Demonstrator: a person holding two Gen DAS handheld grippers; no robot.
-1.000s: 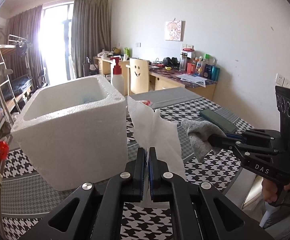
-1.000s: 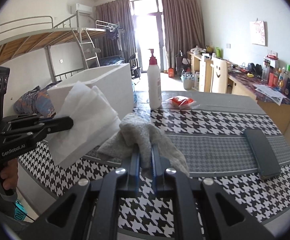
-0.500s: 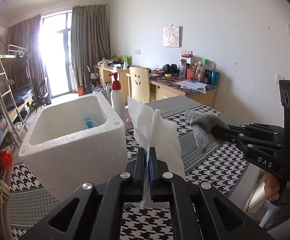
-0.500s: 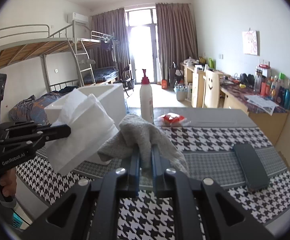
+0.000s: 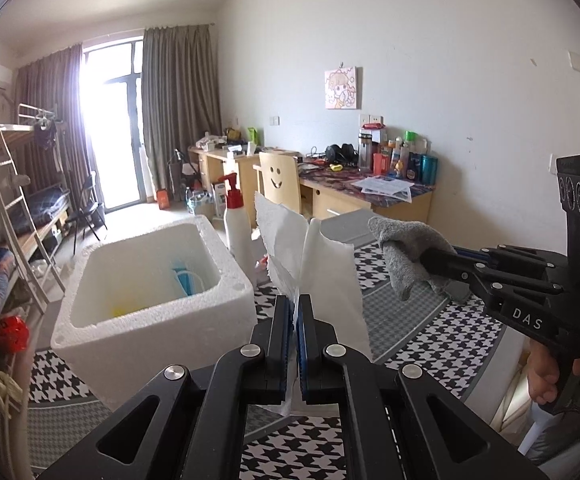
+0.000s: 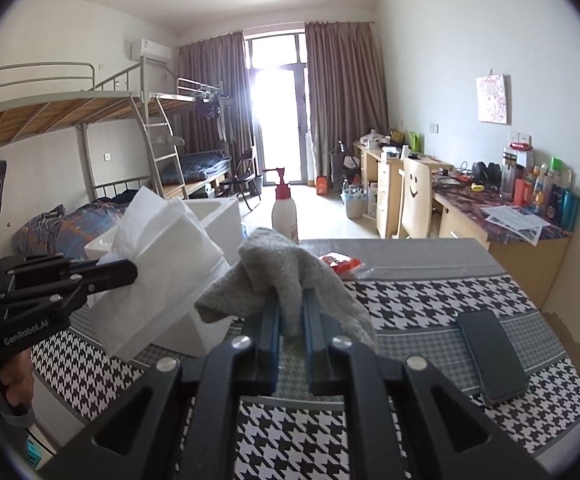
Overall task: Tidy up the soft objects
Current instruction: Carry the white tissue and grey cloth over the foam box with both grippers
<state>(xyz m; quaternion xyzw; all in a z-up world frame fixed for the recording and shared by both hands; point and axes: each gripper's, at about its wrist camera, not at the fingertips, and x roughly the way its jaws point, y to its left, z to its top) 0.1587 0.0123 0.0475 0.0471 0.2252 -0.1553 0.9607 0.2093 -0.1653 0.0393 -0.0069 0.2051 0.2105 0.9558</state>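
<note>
My left gripper (image 5: 294,300) is shut on a white paper tissue (image 5: 321,276) that stands up from its jaws, above the table and just right of the white foam box (image 5: 154,300). The same tissue (image 6: 162,264) shows in the right wrist view, pinched by the left gripper (image 6: 130,272). A grey cloth (image 6: 282,284) hangs crumpled over my right gripper (image 6: 291,300), which is shut on it. In the left wrist view the grey cloth (image 5: 409,252) droops from the right gripper (image 5: 425,258), held right of the tissue. Blue and yellow items lie inside the box.
The table (image 6: 429,292) has a black-and-white houndstooth cover. A dark phone (image 6: 489,356) lies at its right. A white pump bottle with a red top (image 5: 238,228) stands behind the box, a red packet (image 6: 337,262) near it. Desks, a chair and bunk beds stand beyond.
Both grippers have risen with the tissue and the grey cloth still held. The box's inside now shows from higher up.
</note>
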